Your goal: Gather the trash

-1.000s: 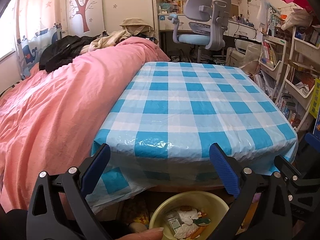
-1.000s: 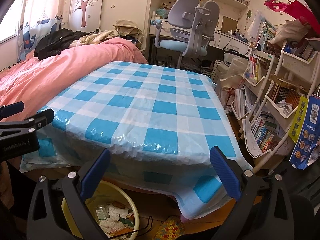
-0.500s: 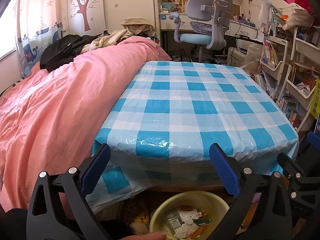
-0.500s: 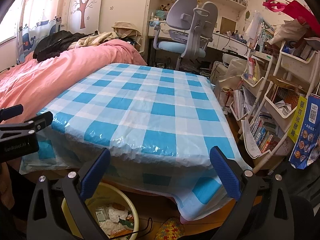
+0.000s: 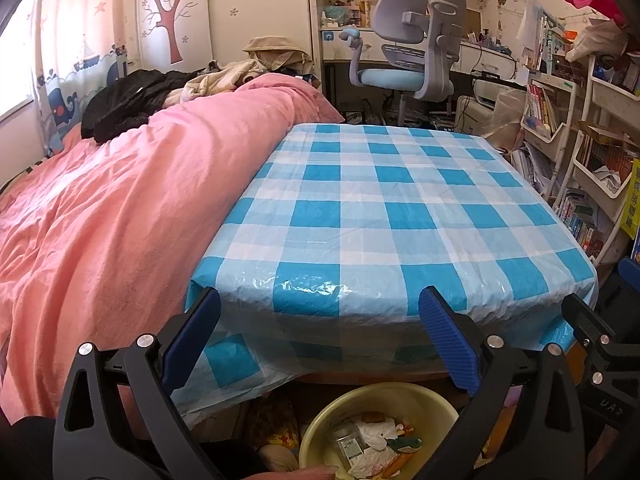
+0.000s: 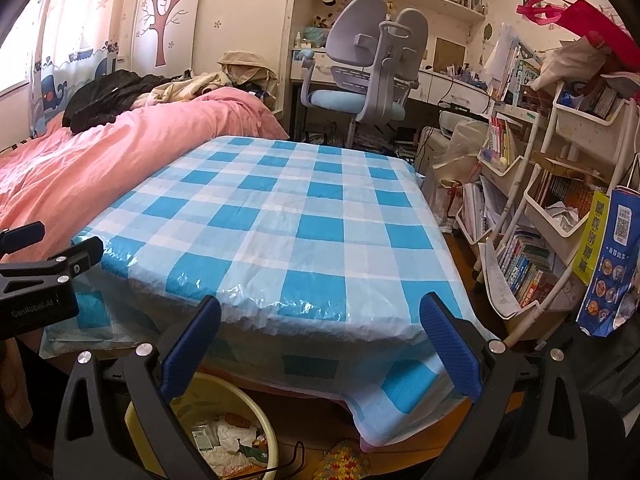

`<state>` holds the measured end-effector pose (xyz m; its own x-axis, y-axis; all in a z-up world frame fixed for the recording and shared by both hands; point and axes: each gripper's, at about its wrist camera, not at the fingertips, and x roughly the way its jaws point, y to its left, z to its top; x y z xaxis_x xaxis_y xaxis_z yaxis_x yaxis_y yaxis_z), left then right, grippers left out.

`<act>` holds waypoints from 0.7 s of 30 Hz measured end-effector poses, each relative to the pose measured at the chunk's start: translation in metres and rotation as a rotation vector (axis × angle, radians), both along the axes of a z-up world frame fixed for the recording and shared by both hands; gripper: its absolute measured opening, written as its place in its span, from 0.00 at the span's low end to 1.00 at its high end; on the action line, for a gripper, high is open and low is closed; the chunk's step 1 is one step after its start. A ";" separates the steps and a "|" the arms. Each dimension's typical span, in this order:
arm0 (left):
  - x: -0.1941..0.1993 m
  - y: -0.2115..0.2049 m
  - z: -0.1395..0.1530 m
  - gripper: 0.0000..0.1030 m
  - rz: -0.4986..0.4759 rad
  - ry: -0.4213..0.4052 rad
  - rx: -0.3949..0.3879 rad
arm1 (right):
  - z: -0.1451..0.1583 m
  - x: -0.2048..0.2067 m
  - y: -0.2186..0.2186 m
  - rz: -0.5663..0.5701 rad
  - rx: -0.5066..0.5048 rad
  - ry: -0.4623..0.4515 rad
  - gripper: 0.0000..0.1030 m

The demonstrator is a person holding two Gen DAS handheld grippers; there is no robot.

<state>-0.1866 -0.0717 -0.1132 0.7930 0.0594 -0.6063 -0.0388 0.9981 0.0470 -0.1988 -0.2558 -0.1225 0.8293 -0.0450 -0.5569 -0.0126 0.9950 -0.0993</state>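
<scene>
A yellow basin (image 5: 436, 396) on the floor under the table's near edge holds crumpled paper and wrappers (image 5: 370, 446); the right wrist view shows the same basin (image 6: 262, 420) and trash (image 6: 228, 442). My left gripper (image 5: 320, 320) hangs open above the basin, nothing between its blue pads. My right gripper (image 6: 320, 322) is likewise open and empty, held over the table's front edge. The table wears a blue-and-white checked plastic cloth (image 5: 380, 208), and I see no loose trash on it.
A pink quilt (image 5: 120, 200) covers the bed left of the table. A grey desk chair (image 5: 412, 52) stands behind it. Shelf carts crammed with books (image 6: 552, 208) line the right side. A fingertip (image 5: 308, 471) shows beside the basin. The left gripper's body (image 6: 36, 276) enters the right view.
Both grippers have lifted and tilted up slightly, so the room shows a little higher. Both stay open and empty. The basin and the table have not moved.
</scene>
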 end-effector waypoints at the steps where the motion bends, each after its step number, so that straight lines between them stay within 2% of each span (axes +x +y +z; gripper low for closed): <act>1: -0.001 0.000 0.001 0.93 0.000 -0.001 0.000 | 0.000 -0.001 0.000 -0.001 0.001 0.000 0.93; 21: -0.001 0.000 0.004 0.93 -0.002 -0.010 0.001 | -0.001 -0.001 0.000 0.000 -0.001 0.000 0.93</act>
<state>-0.1881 -0.0712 -0.1090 0.7989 0.0587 -0.5986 -0.0375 0.9981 0.0479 -0.1997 -0.2554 -0.1235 0.8296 -0.0454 -0.5565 -0.0127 0.9949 -0.1000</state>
